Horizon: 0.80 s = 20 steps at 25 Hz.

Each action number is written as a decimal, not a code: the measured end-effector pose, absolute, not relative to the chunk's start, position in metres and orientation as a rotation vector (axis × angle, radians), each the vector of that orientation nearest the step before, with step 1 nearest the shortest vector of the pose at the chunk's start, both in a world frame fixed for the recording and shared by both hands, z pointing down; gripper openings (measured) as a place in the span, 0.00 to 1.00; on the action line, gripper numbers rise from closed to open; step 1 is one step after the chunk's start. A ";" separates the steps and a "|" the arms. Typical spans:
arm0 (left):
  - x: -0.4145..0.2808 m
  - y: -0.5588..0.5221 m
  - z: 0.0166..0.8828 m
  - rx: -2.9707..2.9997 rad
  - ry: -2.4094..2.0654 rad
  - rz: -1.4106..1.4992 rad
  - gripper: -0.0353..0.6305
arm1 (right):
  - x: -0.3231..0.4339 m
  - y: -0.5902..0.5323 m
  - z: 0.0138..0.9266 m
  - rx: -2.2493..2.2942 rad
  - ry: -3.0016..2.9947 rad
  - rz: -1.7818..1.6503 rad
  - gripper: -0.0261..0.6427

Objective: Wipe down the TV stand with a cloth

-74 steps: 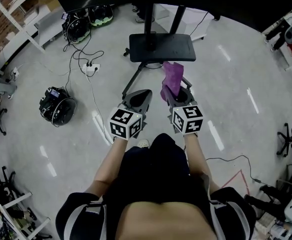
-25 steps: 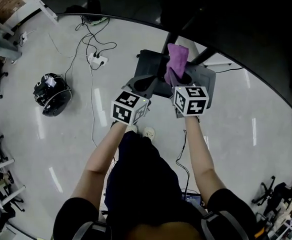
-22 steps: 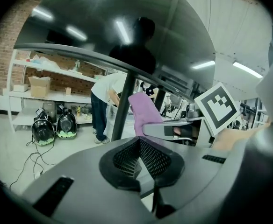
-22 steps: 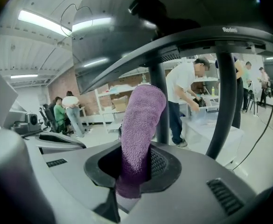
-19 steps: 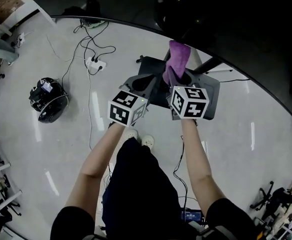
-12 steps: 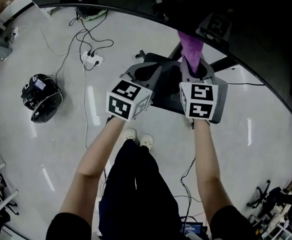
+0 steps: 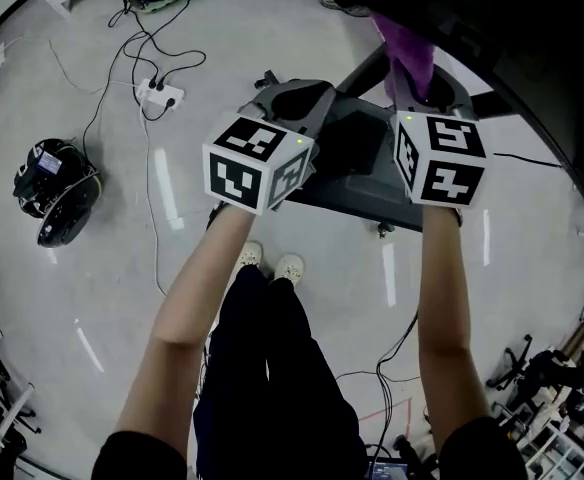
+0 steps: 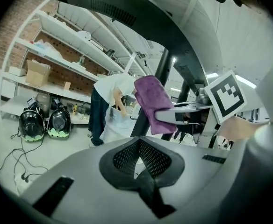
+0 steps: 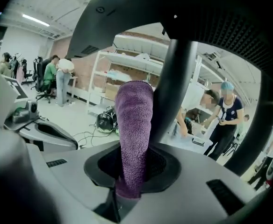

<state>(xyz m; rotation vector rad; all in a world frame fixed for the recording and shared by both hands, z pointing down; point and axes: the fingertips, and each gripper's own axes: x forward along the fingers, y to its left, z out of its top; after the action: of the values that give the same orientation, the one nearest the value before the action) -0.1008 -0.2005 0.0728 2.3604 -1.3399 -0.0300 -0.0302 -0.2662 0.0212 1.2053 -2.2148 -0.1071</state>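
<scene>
My right gripper point(image 7: 413, 86) is shut on a purple cloth point(image 7: 405, 44), which stands up from the jaws against the TV stand's black pole point(image 9: 174, 85). In the right gripper view the cloth point(image 9: 133, 129) lies along that pole. Below both grippers is the stand's dark grey base point(image 7: 364, 173). The black TV point(image 7: 537, 28) hangs over the top right. My left gripper point(image 7: 294, 96) is beside the right one, shut and empty. From the left gripper view, whose own jaws point(image 8: 143, 180) meet in a line, I see the cloth point(image 8: 150, 102) in the right gripper's fingers point(image 8: 183, 114).
A white power strip point(image 7: 159, 96) with cables and a black helmet-like device point(image 7: 52, 183) lie on the floor at left. The person's shoes point(image 7: 268, 264) stand just before the base. White shelves point(image 8: 57, 55), two helmets point(image 8: 43, 124) and people point(image 9: 225, 111) are in the background.
Both grippers have risen and moved forward over the stand's base. The cloth has gone from in front of the base up to the pole under the TV.
</scene>
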 end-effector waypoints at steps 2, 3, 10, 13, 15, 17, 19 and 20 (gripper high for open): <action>-0.101 -0.201 0.080 2.363 -1.330 -0.016 0.06 | -0.030 -0.271 0.031 1.195 -2.194 -0.100 0.17; -0.102 -0.201 0.084 2.363 -1.327 -0.008 0.06 | -0.030 -0.272 0.036 1.188 -2.185 -0.092 0.17; -0.108 -0.204 0.116 2.313 -1.325 0.013 0.06 | -0.031 -0.277 0.078 1.099 -2.135 -0.048 0.17; -0.109 -0.203 0.127 2.306 -1.322 0.037 0.06 | -0.032 -0.276 0.098 1.029 -2.108 -0.016 0.17; -0.108 -0.204 0.132 2.301 -1.317 0.045 0.06 | -0.032 -0.276 0.112 0.983 -2.079 -0.002 0.17; -0.106 -0.204 0.136 2.299 -1.312 0.050 0.06 | -0.032 -0.277 0.124 0.940 -2.044 0.017 0.17; -0.104 -0.204 0.140 2.298 -1.306 0.061 0.06 | -0.032 -0.276 0.136 0.897 -2.013 0.053 0.17; -0.103 -0.203 0.142 2.297 -1.302 0.067 0.06 | -0.031 -0.276 0.142 0.874 -1.998 0.073 0.17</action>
<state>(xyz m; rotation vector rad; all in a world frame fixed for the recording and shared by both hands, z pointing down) -0.1031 -0.2031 0.1423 2.2966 -1.3024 0.0671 -0.0314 -0.2758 0.1418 0.8744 -1.9980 0.0734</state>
